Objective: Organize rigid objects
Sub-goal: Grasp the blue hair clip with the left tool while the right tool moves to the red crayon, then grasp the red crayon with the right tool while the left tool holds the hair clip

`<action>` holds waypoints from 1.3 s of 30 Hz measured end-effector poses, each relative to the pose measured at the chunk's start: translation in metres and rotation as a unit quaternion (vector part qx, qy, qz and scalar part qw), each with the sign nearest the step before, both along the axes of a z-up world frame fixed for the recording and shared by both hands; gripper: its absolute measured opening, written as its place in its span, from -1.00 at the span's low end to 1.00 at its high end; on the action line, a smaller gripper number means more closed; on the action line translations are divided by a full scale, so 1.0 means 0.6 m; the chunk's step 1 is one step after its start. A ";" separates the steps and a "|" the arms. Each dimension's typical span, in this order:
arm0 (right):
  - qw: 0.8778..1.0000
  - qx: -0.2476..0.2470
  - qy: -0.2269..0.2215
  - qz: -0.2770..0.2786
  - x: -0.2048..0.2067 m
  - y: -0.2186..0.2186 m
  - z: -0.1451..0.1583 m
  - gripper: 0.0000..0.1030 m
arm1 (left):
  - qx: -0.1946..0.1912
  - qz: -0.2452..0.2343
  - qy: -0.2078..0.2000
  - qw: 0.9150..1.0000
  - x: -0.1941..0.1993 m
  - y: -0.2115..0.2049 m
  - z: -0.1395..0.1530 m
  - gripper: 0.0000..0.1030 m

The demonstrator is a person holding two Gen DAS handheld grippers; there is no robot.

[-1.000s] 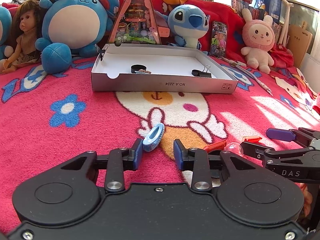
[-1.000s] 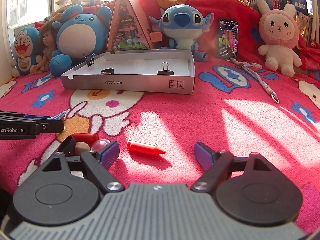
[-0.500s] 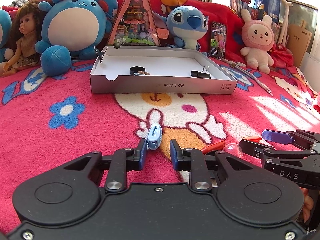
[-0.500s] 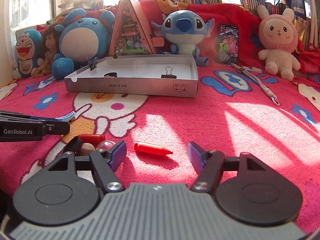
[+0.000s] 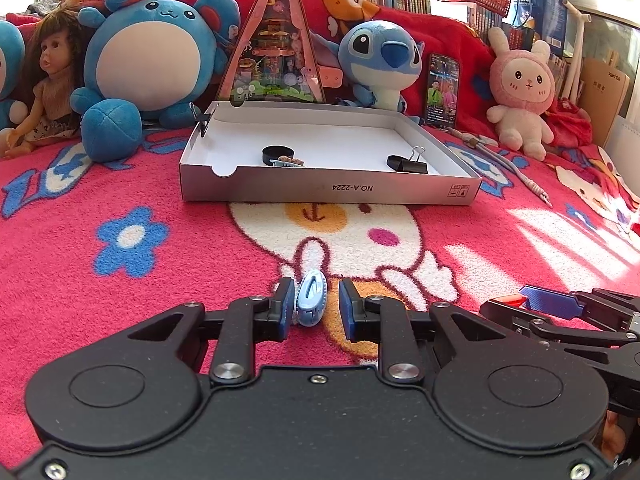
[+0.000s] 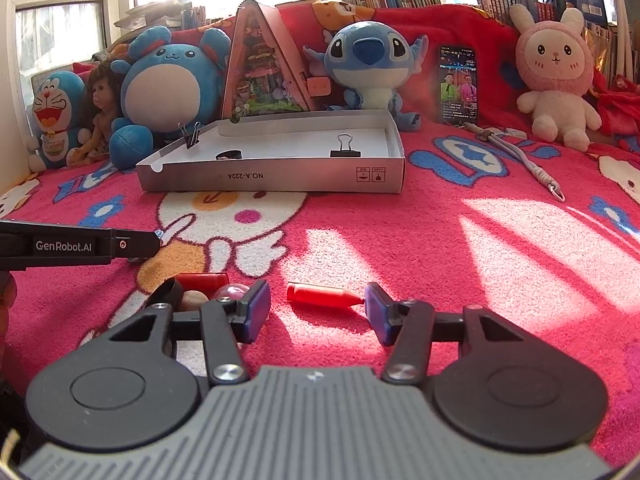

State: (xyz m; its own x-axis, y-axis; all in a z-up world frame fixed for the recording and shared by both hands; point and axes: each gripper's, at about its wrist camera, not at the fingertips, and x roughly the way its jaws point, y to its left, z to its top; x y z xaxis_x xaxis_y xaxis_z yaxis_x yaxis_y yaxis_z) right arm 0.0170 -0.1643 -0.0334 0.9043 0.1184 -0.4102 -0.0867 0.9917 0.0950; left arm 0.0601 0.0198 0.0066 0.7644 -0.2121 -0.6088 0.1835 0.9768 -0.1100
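- Left gripper [image 5: 313, 309] low over the red cartoon-print blanket [image 5: 120, 280]; its fingers have just been closing and are now drawn in around a pale-blue hair clip [image 5: 313, 298] standing on edge between the pads. Left pad touches the clip; a narrow gap shows at the right pad, so a firm clamp is not clear.
- Right gripper [image 6: 316, 312] also low over the blanket, fingers apart and just been narrowing; a red crayon-like stick [image 6: 322, 295] lies crosswise between them, its pointed tip at the right pad, its blunt end apart from the left pad. Not clamped.
- Just left of the right gripper: a small cluster of a red cap [image 6: 202, 280], a black ring [image 6: 170, 290], a brown bead [image 6: 194, 300] and a clear pink marble [image 6: 232, 291], all close together.
- Shallow white cardboard box lid [image 5: 328, 194] sits further back on the blanket, printed "NO.A-2224". Inside: a black round cap [image 5: 276, 154] with small bits beside it and a black binder clip [image 5: 408, 164]; 1 more binder clip [image 5: 199, 118] is clamped on the lid's left rear rim.
- Behind the lid: plush toys, a doll [image 5: 44, 92], a triangular diorama [image 5: 276, 40] and an upright phone [image 5: 443, 90].
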 end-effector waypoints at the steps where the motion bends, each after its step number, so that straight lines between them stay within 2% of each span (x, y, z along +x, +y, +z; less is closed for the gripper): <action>1: 1.000 0.005 0.000 -0.003 0.000 -0.001 0.000 0.03 | 0.002 0.000 0.001 1.000 0.001 -0.002 -0.001 -0.70; 4: 0.999 0.032 -0.003 -0.010 0.002 -0.010 0.002 -0.15 | 0.005 -0.004 -0.001 1.000 0.002 -0.006 0.000 -0.71; 5: 0.999 0.038 -0.003 -0.013 0.004 -0.012 0.003 -0.32 | 0.006 -0.006 -0.003 1.000 0.002 -0.007 0.001 -0.71; 7: 0.999 0.040 -0.003 -0.018 0.007 -0.014 0.005 -0.46 | 0.007 -0.008 -0.006 1.000 0.000 -0.008 0.003 -0.71; 12: 0.999 0.036 -0.004 -0.023 0.009 -0.013 0.008 -0.48 | 0.005 -0.007 -0.010 1.000 -0.001 -0.009 0.009 -0.71; 15: 0.999 0.025 -0.013 -0.027 0.000 -0.009 0.007 -0.36 | 0.005 -0.005 -0.007 1.000 -0.001 -0.007 0.008 -0.71; 18: 0.999 0.018 -0.013 -0.034 -0.006 -0.004 0.004 -0.07 | 0.004 -0.003 -0.004 1.000 -0.001 -0.006 0.006 -0.71; 22: 0.999 0.014 -0.010 -0.041 -0.008 0.004 -0.004 -0.03 | 0.005 -0.001 -0.003 1.000 -0.002 -0.005 0.006 -0.71; 26: 0.999 0.011 -0.019 -0.044 -0.008 0.015 -0.008 0.21 | 0.005 -0.001 -0.003 1.000 -0.003 -0.005 0.005 -0.71; 34: 0.998 0.011 -0.025 -0.062 0.000 0.028 -0.012 0.22 | 0.004 -0.002 -0.002 1.000 -0.003 -0.004 0.004 -0.71; 39: 0.998 0.002 -0.022 -0.054 0.008 0.028 -0.008 0.23 | 0.004 -0.001 -0.002 1.000 -0.005 -0.006 0.002 -0.71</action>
